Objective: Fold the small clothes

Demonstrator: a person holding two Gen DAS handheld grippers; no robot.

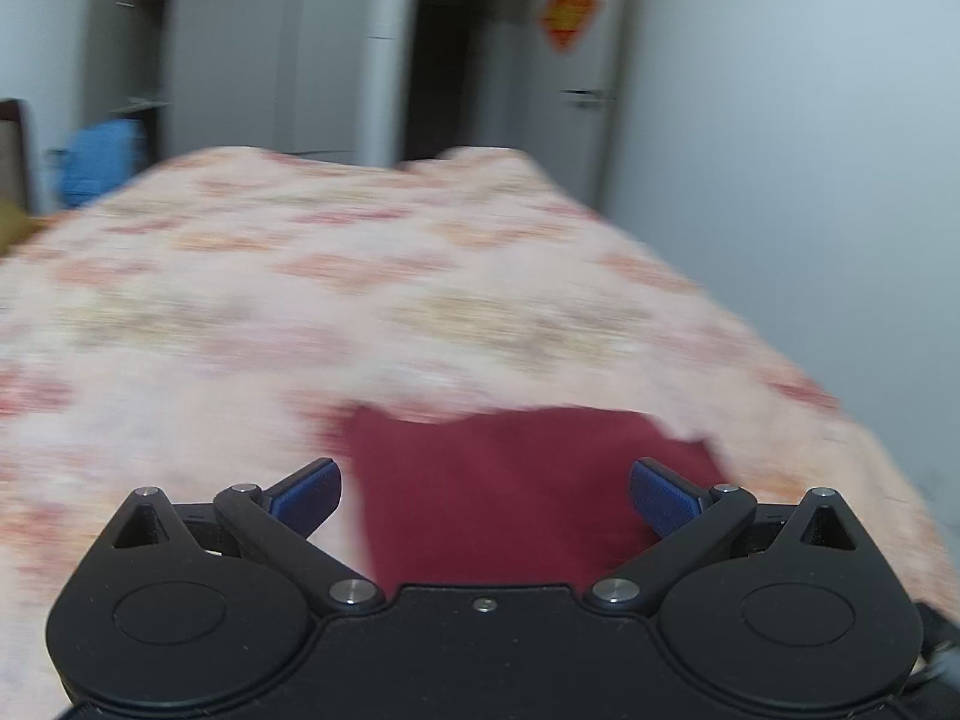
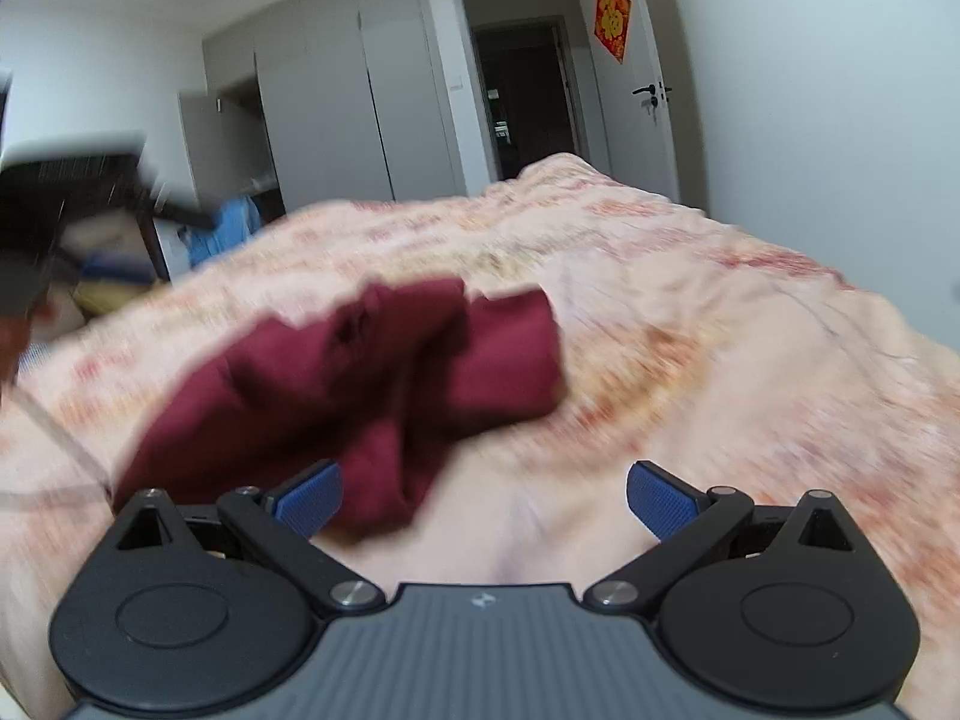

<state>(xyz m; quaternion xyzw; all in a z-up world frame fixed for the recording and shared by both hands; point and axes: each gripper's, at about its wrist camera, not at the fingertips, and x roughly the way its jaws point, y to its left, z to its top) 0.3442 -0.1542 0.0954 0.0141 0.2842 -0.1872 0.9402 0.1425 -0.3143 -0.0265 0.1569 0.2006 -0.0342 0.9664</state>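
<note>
No writing reads clearly; the red sign on the door is too small. Both views are motion-blurred. The maroon garment lies crumpled on the bed. Left gripper and right gripper gape wide, empty.

The left gripper has its jaws spread wide, its blue pads far apart and pressing on nothing. The right gripper is spread just as wide, its blue pads also bare. Both point forward and slightly downward.
</note>
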